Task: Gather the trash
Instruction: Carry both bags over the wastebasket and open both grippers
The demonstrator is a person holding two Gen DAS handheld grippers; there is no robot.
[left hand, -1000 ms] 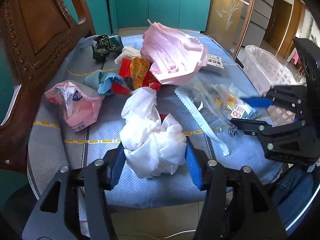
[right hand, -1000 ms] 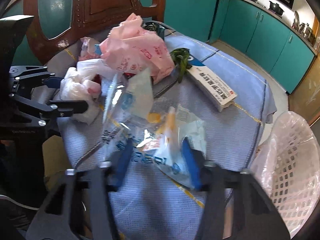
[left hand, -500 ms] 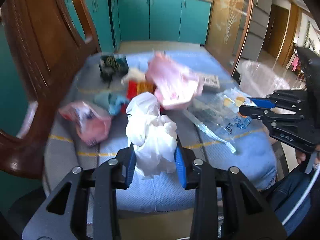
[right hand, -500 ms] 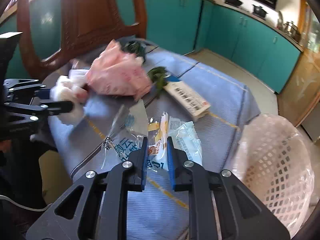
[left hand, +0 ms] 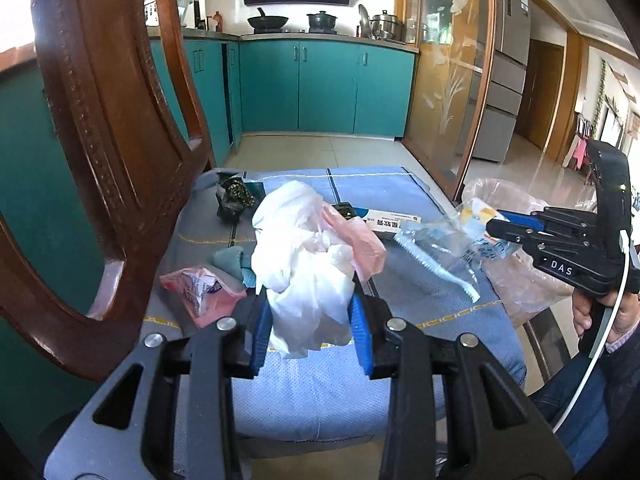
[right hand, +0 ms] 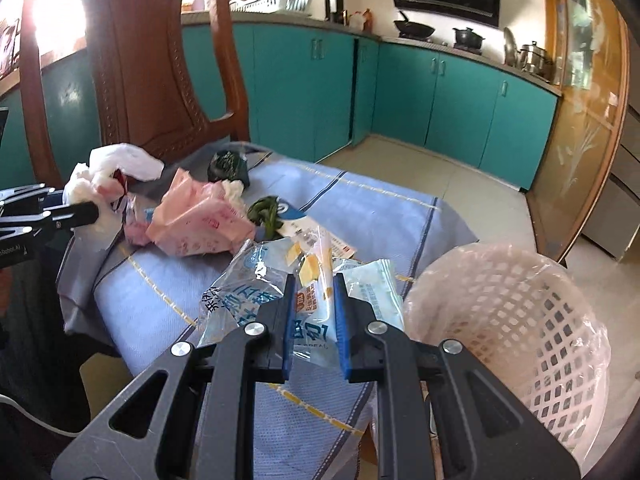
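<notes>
My left gripper (left hand: 311,330) is shut on a crumpled white plastic bag (left hand: 300,264), lifted above the blue-clothed table (left hand: 312,392). From the right wrist view that same gripper (right hand: 86,212) and white bag (right hand: 116,160) appear at the far left. My right gripper (right hand: 314,322) is shut on a clear blue-printed snack wrapper (right hand: 256,292), raised off the cloth beside the bin. In the left wrist view the right gripper (left hand: 494,226) holds that wrapper (left hand: 436,244) at the right. A white lattice bin (right hand: 508,308) lined with clear plastic stands just right of the table.
Still on the table are a pink bag (right hand: 200,220), another pink wrapper (left hand: 200,290), a dark crumpled packet (left hand: 234,196), green scraps (right hand: 266,212) and a flat white box (left hand: 396,222). A carved wooden chair (left hand: 108,128) stands at the left. Teal cabinets (left hand: 320,84) line the far wall.
Both grippers closed on their pieces and rose from the table. The white bag and the clear wrapper came up with them, and both views tilted upward toward the kitchen.
</notes>
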